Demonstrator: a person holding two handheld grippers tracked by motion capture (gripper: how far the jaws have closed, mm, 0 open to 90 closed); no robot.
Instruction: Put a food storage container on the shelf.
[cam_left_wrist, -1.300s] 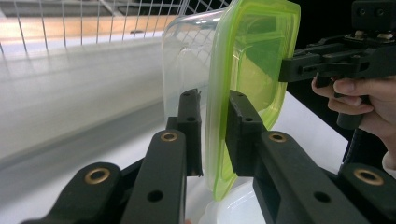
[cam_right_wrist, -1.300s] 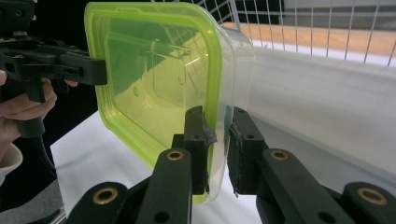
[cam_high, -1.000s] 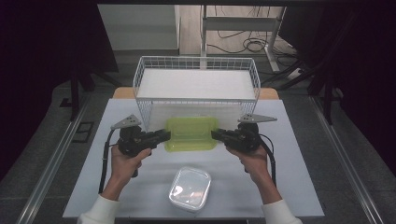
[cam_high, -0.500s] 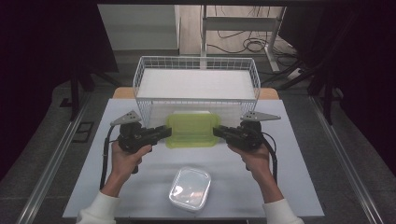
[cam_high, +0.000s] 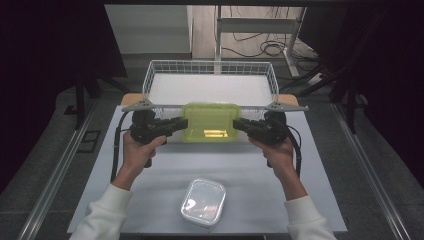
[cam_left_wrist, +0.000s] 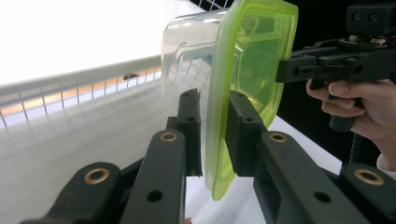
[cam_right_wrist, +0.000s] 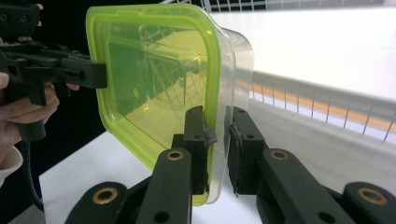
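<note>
Together, left tool (cam_high: 176, 125) and right tool (cam_high: 241, 124) clamped on green-lidded container (cam_high: 210, 122) rims

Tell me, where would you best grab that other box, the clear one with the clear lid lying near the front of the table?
Probably by its rim. The clear box lies flat with its lid up, nothing touching it. Its lid edge sticks out as a thin lip, like the lip each gripper pinches on the green-lidded box. Come in level from a short end, one jaw above the lip, one beneath.
</note>
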